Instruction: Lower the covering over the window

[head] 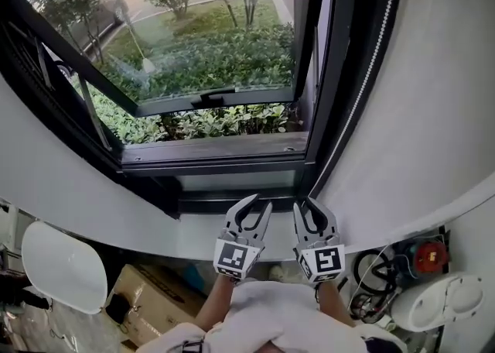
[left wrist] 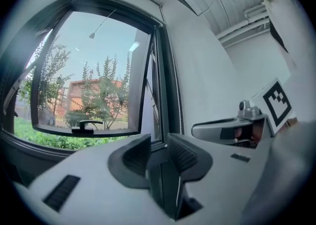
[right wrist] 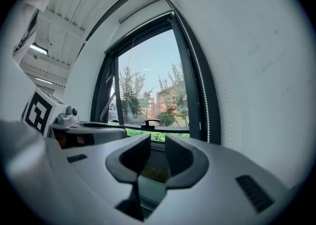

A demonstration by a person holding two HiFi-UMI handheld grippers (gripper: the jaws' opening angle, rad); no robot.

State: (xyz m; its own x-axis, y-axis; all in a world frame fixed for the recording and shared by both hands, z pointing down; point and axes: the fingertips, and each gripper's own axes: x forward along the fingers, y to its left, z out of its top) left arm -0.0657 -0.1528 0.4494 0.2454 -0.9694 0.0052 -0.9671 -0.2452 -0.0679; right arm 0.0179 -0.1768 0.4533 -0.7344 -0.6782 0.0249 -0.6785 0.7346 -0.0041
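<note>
Facing one open window (head: pixel 201 49): two claws, left claw (head: pixel 261 203) and right claw (head: pixel 306 204), both released and empty.
One bead chain (head: pixel 370 65) hangs along its right frame; only the gripper views show the window's top.

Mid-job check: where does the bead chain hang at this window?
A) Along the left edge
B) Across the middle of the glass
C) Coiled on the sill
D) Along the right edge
D: the bead chain runs down the right side of the window frame, next to the white wall.
</note>
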